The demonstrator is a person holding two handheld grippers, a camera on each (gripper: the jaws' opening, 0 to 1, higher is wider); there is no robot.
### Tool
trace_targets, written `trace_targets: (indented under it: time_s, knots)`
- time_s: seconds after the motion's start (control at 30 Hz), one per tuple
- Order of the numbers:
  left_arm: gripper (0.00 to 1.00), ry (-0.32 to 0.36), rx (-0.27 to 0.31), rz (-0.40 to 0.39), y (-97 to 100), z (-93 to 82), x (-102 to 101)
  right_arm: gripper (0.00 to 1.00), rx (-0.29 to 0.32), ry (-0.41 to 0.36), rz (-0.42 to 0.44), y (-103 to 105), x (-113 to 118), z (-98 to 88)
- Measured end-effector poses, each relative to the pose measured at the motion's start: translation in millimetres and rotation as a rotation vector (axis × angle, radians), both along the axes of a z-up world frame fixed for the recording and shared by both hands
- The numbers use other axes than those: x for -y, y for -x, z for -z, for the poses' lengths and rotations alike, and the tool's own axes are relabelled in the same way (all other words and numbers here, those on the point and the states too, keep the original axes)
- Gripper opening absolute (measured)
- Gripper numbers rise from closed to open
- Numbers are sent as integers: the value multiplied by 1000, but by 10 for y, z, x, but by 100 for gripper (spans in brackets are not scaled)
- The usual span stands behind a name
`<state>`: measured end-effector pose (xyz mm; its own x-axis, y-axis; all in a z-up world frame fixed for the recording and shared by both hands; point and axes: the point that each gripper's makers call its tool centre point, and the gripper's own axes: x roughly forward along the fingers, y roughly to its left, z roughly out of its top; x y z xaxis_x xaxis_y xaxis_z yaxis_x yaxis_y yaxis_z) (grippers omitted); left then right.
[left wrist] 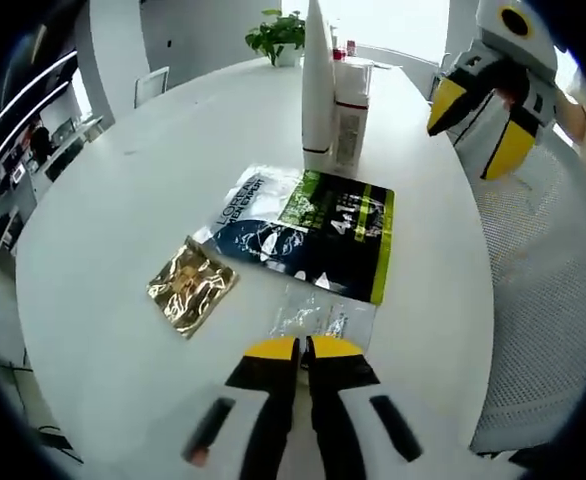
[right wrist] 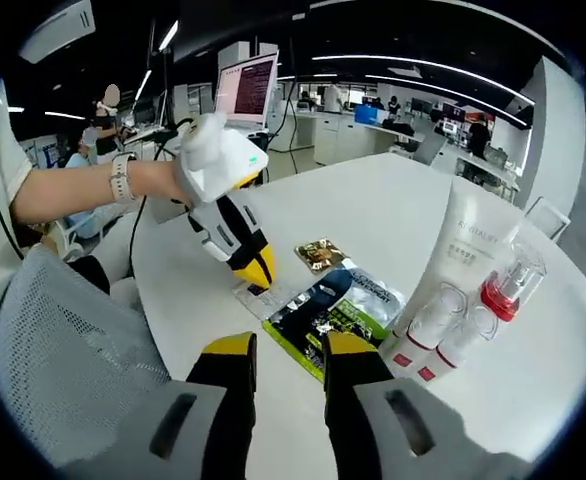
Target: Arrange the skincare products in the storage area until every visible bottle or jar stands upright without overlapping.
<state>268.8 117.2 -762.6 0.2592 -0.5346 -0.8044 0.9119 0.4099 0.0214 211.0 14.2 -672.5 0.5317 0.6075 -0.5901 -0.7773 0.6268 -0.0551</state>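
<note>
On the round white table (left wrist: 103, 200) a tall white tube (left wrist: 317, 85) stands upright beside white bottles with red trim (left wrist: 351, 115). In front of them lie a dark and green packet (left wrist: 323, 230), a gold sachet (left wrist: 191, 285) and a clear sachet (left wrist: 323, 318). My left gripper (left wrist: 303, 348) is shut and empty, its tips just short of the clear sachet. My right gripper (left wrist: 478, 128) hovers open at the table's right side. In the right gripper view my right gripper (right wrist: 289, 350) is open, and the left gripper (right wrist: 251, 268) points down at the clear sachet (right wrist: 273, 295). The tube (right wrist: 463, 255) and red-capped bottles (right wrist: 428, 335) stand to the right.
A potted plant (left wrist: 278, 35) sits at the table's far edge. A grey mesh chair (left wrist: 543, 290) stands against the table's right side. A person's arm with a watch (right wrist: 123, 180) holds the left gripper. A lit screen (right wrist: 248, 88) and desks are behind.
</note>
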Motion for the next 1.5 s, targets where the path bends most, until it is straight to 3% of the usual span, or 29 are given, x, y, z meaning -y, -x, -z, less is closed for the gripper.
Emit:
trace_targets:
  time_s: [0.17,0.43,0.63,0.77,0.97,1.23,1.5]
  knots:
    - [8,-14,10,-13,4,-64,-42,26,-6,-3,15,16,72,-2]
    - [19,58,64,-73,80,-472,11,29,-4,-5,51,14,235,-69]
    - [30,104,63,-147,192,-742,17,36,-7,-8,87,21,396,-133]
    - [35,172,62,-205,260,-929,23,42,-8,-7,117,36,514,-185]
    - [45,139,72,-232,357,-1006,-70,49,-5,4,146,48,650,-245]
    - [56,152,84,-286,484,-1134,-163,64,-4,23,168,83,770,-338]
    - [67,160,99,-320,613,-1205,-243,76,-2,40,170,161,753,-378]
